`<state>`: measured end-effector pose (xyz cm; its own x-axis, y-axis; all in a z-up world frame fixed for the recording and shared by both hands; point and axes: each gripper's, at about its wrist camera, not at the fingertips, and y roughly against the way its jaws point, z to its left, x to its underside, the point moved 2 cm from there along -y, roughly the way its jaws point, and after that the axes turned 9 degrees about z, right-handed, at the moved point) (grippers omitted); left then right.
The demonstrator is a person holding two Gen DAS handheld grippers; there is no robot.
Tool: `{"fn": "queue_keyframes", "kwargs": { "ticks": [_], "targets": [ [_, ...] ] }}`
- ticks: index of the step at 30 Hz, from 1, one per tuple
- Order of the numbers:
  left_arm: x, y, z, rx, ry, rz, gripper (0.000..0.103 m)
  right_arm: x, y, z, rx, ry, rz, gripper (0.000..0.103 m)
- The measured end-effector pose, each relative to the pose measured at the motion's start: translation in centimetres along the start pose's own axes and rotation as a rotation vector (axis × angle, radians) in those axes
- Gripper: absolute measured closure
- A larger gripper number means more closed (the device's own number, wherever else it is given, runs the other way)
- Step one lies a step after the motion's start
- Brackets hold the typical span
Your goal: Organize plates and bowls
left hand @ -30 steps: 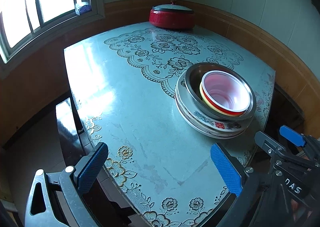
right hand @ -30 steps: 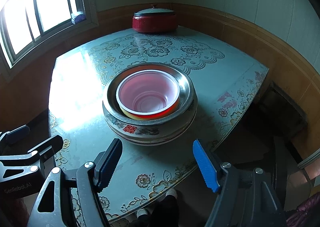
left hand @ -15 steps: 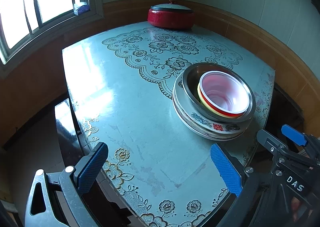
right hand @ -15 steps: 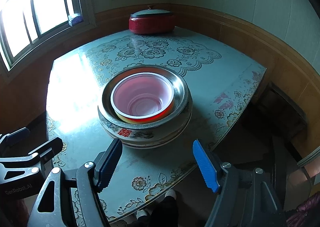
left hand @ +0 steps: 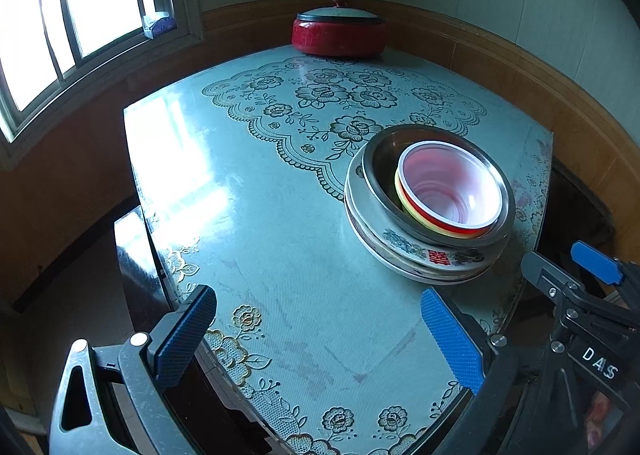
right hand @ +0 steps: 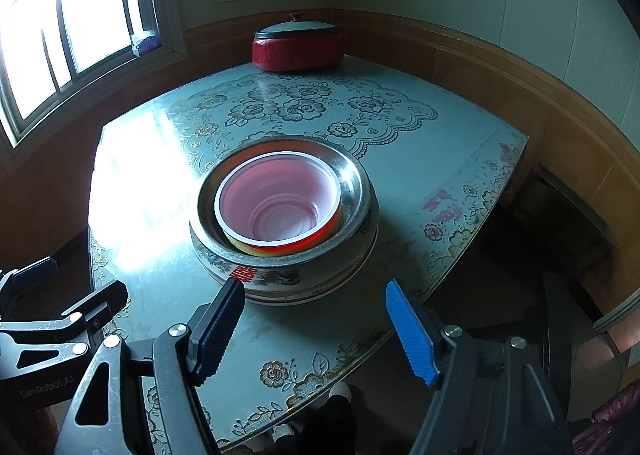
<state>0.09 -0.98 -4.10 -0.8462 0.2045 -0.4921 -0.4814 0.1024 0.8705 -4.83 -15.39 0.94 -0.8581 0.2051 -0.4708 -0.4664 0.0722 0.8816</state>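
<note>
Since a second ago the stack of dishes has drifted a little lower and nearer in the right wrist view, and slightly to the right in the left wrist view; nothing on the surface itself has changed place.

The right claw [right hand: 314,329] hangs with its blue pads spread wide and nothing between them, just short of the near rim of the stack. The left claw [left hand: 320,339] is likewise spread and empty, poised over a bare stretch of the surface [left hand: 260,215] to the left of the stack. Each claw shows at the edge of the other's view.

Directly ahead of the right claw sits the stack: a red bowl [right hand: 280,207] with a white inside, and a yellow band beneath its rim, nests in a metal bowl [right hand: 352,191], which rests in a flower-patterned porcelain bowl [right hand: 272,275] bearing a red mark, all on top of plates [right hand: 320,293] of which only the edges show. The stack stands near the front right part of the surface, well inside its edge.

Farther out, the surface is covered by a pale green cloth with a lace-like flower print. At its far end, against the wood-panelled wall, stands a red lidded pot [right hand: 298,45]. A window [right hand: 60,35] lets in bright light from the left.
</note>
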Motion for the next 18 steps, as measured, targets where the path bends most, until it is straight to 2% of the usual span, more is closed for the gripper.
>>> {"fn": "queue_keyframes", "kwargs": {
  "ticks": [6,18],
  "targets": [
    [-0.2,0.1,-0.4,-0.033,-0.014,-0.01,0.0,-0.1,0.0,-0.1,0.003,0.001,-0.001,0.029],
    [-0.6,0.8,-1.4,-0.048,-0.035,-0.055,0.0,-0.4,-0.3,-0.9,0.012,-0.015,0.002,0.029]
  ]
}}
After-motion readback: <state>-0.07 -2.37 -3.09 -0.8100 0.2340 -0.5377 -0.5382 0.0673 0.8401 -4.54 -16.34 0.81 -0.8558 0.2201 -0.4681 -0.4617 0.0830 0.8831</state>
